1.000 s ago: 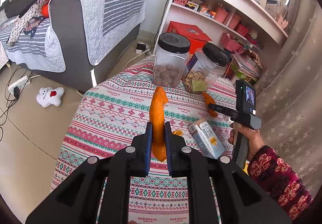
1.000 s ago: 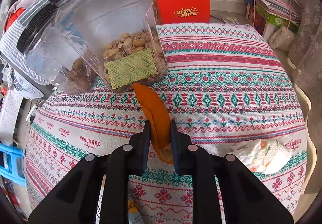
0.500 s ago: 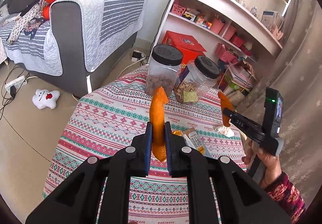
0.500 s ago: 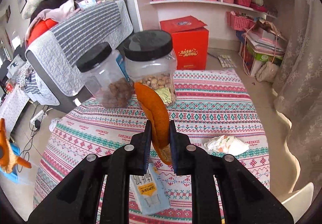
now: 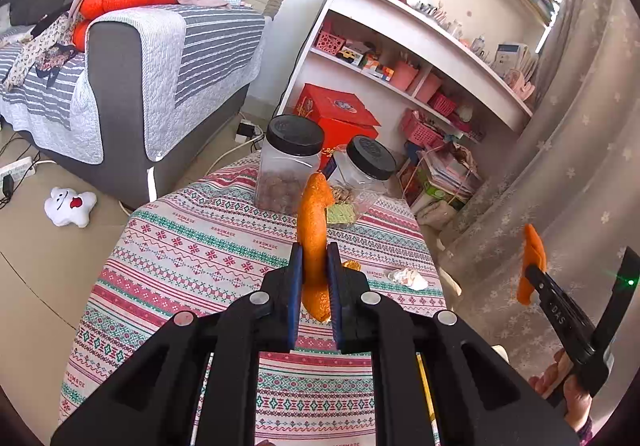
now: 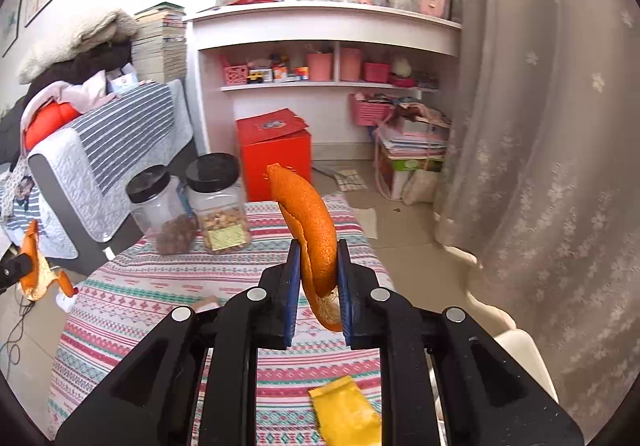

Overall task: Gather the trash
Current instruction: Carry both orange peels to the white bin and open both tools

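Left gripper (image 5: pixel 312 278) is closed on a long strip of orange peel (image 5: pixel 313 221), which stands upright between the blue pads (image 5: pixel 295 286) and pokes out both above and below them. Right gripper (image 6: pixel 318 282) is likewise clamped on a second orange peel (image 6: pixel 312 221), a curved piece arching up and leftward from the pads. Both peels are held in the air above the table (image 5: pixel 180 246), clear of its patterned cloth.

From the left wrist view, the right gripper appears at the far right with its peel, off the table's edge in front of the curtain (image 5: pixel 560 165). From the right wrist view, the left gripper's peel shows at the far left edge.

On the cloth lie a crumpled white tissue (image 5: pixel 406 278) near the right edge, a small orange scrap (image 5: pixel 352 266) just beside the left gripper's finger, and a yellow wrapper (image 6: pixel 346 410) close under the right gripper. Two clear jars with black lids stand side by side at the far end: one (image 5: pixel 290 169) with dark brown contents, the other (image 5: pixel 362 181) with paler pieces and a green label.

Beyond the table are a red box (image 6: pixel 274 157) on the floor, a white shelf unit (image 6: pixel 328 53) and a grey sofa (image 5: pixel 132 85) with a striped cover.
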Action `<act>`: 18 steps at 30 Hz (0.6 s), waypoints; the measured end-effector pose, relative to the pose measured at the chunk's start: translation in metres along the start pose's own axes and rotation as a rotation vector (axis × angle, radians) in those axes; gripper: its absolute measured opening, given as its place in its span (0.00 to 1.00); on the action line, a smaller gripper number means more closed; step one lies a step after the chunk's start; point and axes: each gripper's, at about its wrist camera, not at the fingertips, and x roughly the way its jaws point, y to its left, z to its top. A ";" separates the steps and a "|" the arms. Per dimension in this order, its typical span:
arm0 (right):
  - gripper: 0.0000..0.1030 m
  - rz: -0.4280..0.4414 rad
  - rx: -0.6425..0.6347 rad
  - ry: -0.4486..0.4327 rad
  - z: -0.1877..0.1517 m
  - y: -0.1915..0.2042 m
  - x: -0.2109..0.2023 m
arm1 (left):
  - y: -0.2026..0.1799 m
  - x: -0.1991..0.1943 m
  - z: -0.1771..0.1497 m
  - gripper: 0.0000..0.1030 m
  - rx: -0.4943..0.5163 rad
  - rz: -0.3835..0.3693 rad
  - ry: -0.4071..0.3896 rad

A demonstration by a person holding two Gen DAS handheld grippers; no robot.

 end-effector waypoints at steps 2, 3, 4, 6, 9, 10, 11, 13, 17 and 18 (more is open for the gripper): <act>0.16 -0.068 0.023 -0.010 -0.006 -0.021 -0.009 | -0.003 -0.001 -0.001 0.12 0.003 -0.009 -0.004; 0.16 -0.101 0.034 -0.011 -0.010 -0.030 -0.014 | -0.006 -0.001 -0.001 0.12 0.005 -0.013 -0.005; 0.16 -0.137 0.050 -0.007 -0.013 -0.041 -0.017 | -0.008 -0.001 -0.002 0.12 0.008 -0.017 -0.006; 0.16 -0.199 0.088 0.001 -0.021 -0.062 -0.021 | -0.014 -0.001 -0.003 0.12 0.016 -0.024 -0.009; 0.16 -0.306 0.132 0.026 -0.037 -0.090 -0.022 | -0.022 0.001 -0.006 0.12 0.030 -0.032 -0.007; 0.16 -0.334 0.155 0.045 -0.043 -0.101 -0.020 | -0.025 0.002 -0.007 0.12 0.034 -0.033 -0.005; 0.16 -0.362 0.178 0.066 -0.048 -0.110 -0.018 | -0.028 0.003 -0.009 0.12 0.039 -0.034 -0.003; 0.17 -0.413 0.216 0.120 -0.059 -0.131 -0.012 | -0.035 0.007 -0.011 0.12 0.049 -0.035 0.003; 0.54 -0.509 0.301 0.215 -0.082 -0.167 -0.004 | -0.052 0.016 -0.020 0.12 0.079 -0.042 0.020; 0.58 -0.527 0.327 0.215 -0.086 -0.175 -0.005 | -0.058 0.018 -0.022 0.12 0.087 -0.047 0.026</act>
